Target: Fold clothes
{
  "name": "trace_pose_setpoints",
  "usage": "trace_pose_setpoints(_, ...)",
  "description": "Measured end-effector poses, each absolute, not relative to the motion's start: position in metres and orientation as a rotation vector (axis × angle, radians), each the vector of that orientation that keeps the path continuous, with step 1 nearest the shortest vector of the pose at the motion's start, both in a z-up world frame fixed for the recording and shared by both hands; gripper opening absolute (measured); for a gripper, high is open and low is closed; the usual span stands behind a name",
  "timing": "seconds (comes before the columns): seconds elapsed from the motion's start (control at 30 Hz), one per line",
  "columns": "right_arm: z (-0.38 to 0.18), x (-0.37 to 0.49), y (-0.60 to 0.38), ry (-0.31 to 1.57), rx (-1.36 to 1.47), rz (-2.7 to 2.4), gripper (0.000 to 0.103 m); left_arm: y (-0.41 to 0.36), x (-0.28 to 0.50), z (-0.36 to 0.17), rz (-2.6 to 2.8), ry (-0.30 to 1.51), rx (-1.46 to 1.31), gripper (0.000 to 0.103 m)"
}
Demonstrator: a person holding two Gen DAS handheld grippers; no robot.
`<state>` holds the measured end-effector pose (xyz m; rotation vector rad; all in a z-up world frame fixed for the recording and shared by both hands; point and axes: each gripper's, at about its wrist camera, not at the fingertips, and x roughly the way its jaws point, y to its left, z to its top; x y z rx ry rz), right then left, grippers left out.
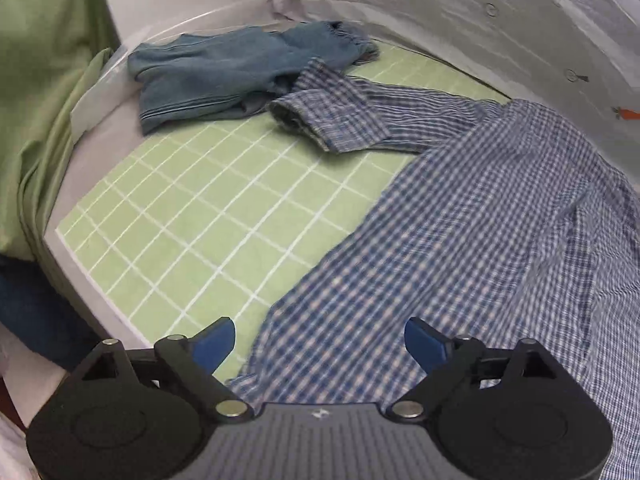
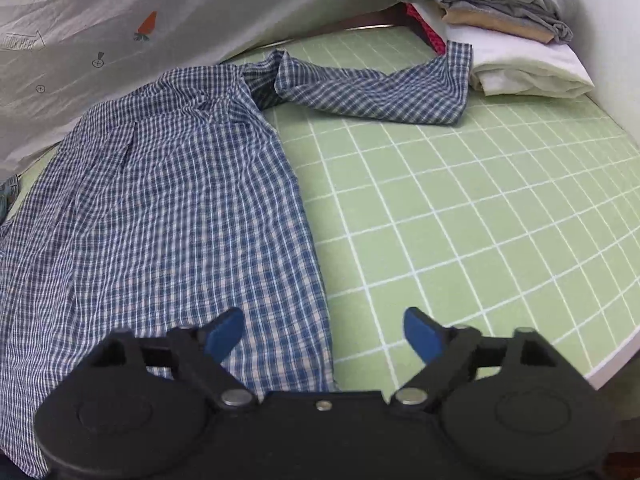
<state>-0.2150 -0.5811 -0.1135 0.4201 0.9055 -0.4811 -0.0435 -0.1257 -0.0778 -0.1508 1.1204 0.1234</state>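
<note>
White sheet w/ arrow print reading approx. "LOOK HERE" (blurry, partly cut off), plus carrot pic.

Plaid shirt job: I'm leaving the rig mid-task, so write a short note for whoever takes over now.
Left tongs: open, holding nothing, over the plaid shirt near its hem.
Right tongs: open, holding nothing, at the shirt's right edge.
Shirt lies spread on the green grid mat, both sleeves out to the sides; denim garment bunched at the far left.
Done: shirt laid out.
Left: fold sleeves and body, then the denim.
</note>
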Motion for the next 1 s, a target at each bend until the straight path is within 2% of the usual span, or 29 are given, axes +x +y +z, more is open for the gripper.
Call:
trace_pose_setpoints(0.13, -0.109, -0.211, -0.591, 0.855, 0.411, -0.455, 0.103, -0.161, -0.031, -0.073, 0.048, 1.104, -0.111, 0.095)
trace_pose_setpoints(0.47, -0.114, -0.188, -0.646, 0.806, 0.481, -0.486, 0.103, -0.264, 0.018, -0.105, -0.128, 1.222, 0.026, 0.095)
trace_pose_setpoints(0.83, -0.108, -0.083, -0.758, 0.747, 0.582, -0.595, 0.102, -0.354, 0.098, -0.119, -0.212, 1.245, 0.049, 0.095)
trace_pose_setpoints(0.87, -0.109, -0.073, -0.764, 0.749, 0.571, -0.605, 0.100, -0.361, 0.104, -0.121, -0.217, 1.249, 0.041, 0.095)
trace_pose_setpoints(1.0, -0.124, -0.035, -0.788, 0.800, 0.533, -0.653, 0.073, -0.381, 0.115, -0.126, -0.195, 1.268, 0.071, 0.095)
